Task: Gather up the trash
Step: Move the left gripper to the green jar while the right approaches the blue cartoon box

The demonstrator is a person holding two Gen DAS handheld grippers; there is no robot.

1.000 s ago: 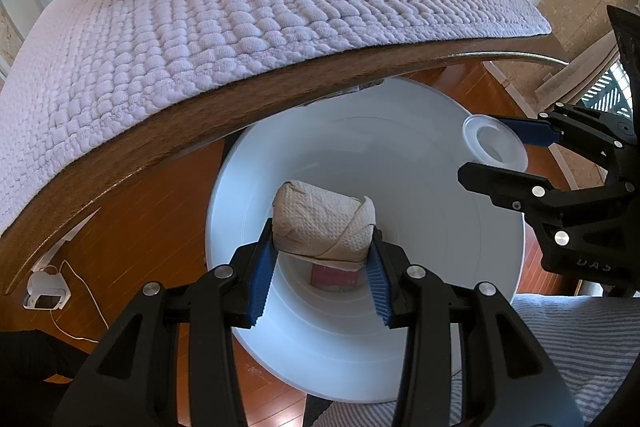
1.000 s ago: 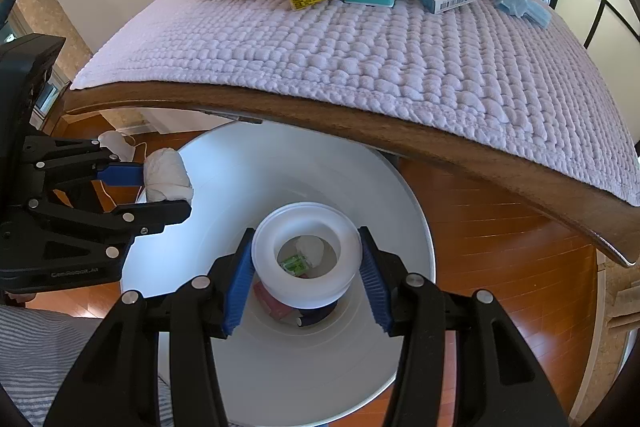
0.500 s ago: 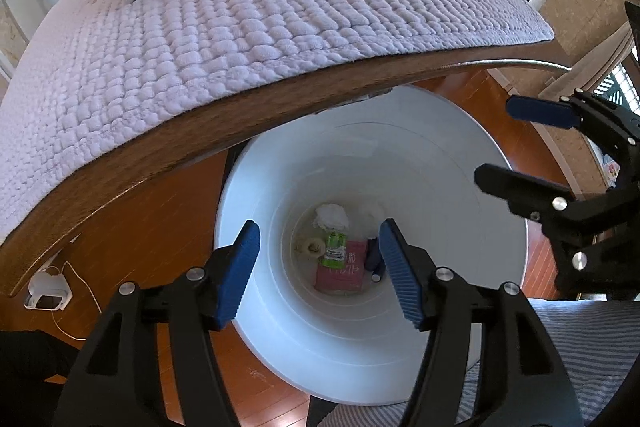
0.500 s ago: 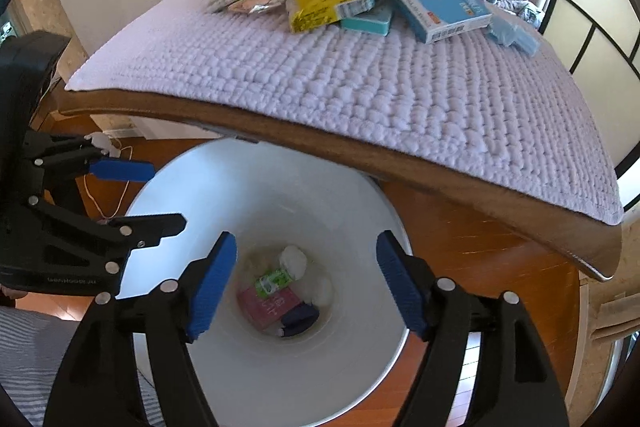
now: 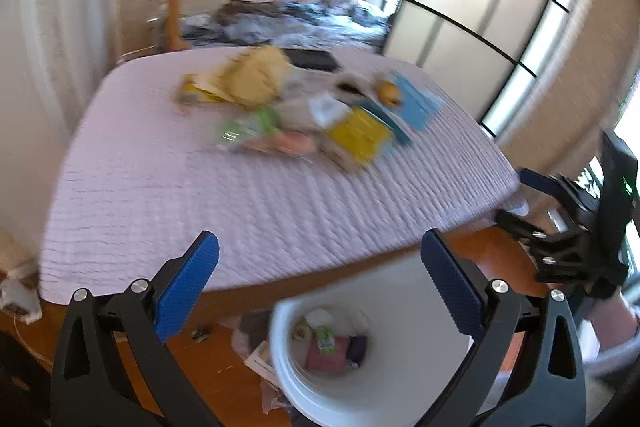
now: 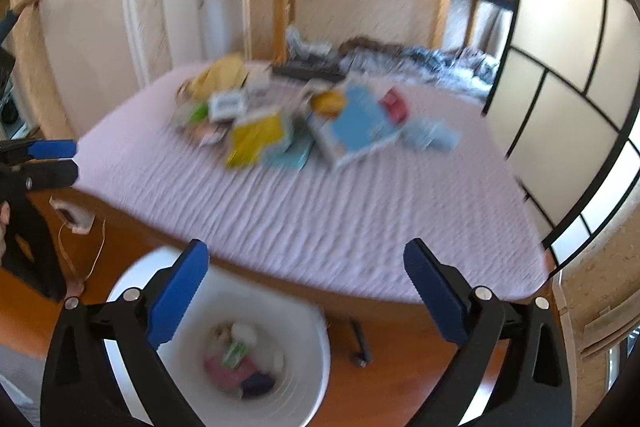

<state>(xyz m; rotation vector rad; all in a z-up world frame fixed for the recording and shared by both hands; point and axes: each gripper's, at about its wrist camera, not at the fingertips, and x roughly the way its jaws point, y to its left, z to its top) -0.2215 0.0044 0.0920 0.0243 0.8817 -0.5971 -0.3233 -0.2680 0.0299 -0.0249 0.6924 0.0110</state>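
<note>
Two grippers: left gripper (image 5: 320,279) and right gripper (image 6: 306,285), jaws just spread wide, nothing between either pair. One white bin (image 5: 404,291) on the wood floor (image 6: 400,379), just in front of the table (image 5: 248,219) edge. Inside the bin, a few blurred scraps: pink packet (image 5: 325,357), green wrapper (image 5: 326,335), dark piece (image 5: 357,345), pale wads. One mixed trash pile (image 5: 304,115) on the table's lilac cover, far from the bin: yellow, blue, green, pink wrappers and boxes, too blurred to count.
</note>
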